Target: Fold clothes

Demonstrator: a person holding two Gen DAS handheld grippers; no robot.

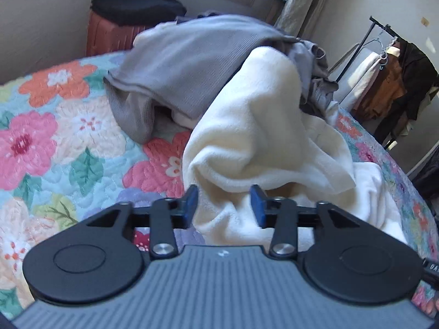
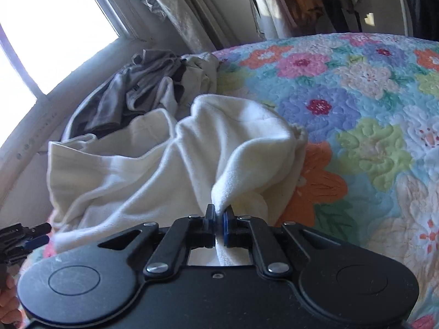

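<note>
My left wrist camera sits right behind my left gripper and looks forward and down, very close to the soft cream fleece cloth. Far off it sees the red ribbed box by the wall. My right wrist camera sits behind my right gripper, looking down toward the bright window. Both views share the cream cloth and the flowery quilted bed cover.
</note>
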